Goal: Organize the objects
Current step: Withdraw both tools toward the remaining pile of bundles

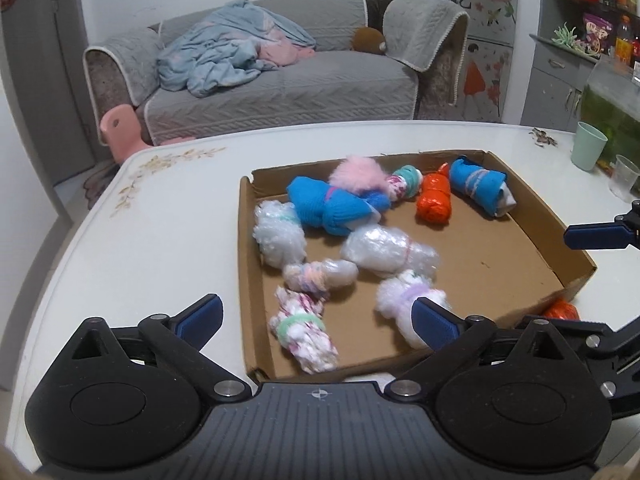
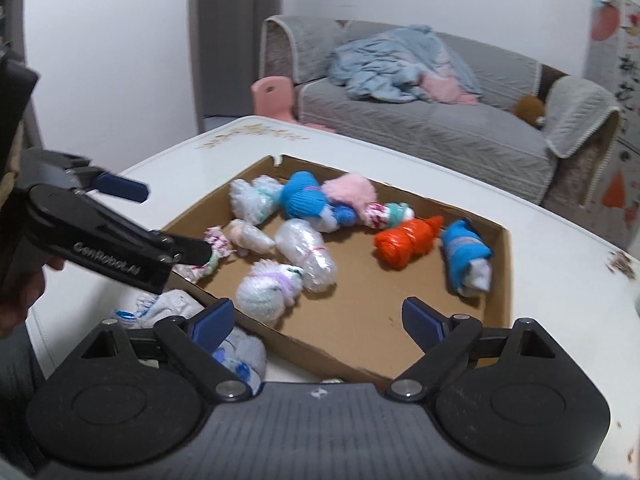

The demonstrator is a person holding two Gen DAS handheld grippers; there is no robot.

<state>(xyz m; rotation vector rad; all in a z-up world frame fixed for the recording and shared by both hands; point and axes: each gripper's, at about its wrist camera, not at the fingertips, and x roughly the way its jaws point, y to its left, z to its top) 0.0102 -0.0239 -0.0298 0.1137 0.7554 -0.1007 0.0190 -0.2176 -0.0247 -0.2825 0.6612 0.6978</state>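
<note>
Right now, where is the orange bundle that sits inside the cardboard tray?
The orange bundle lies toward the far right of the cardboard tray, between the blue roll with a white end and the small teal-banded bundle.

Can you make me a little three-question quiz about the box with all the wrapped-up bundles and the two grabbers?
1. True or false: the left gripper is squeezing a bundle.
2. Which bundle lies outside the cardboard box, on the table?
A. the orange bundle
B. the white bundle with blue print
C. the pink fluffy bundle
3. Fill in: the right gripper has its jaws ____.

Key:
1. False. Its jaws stand wide apart above the box and hold nothing.
2. B. It lies on the table by the box's near corner.
3. Open, with nothing between the pads.
</note>
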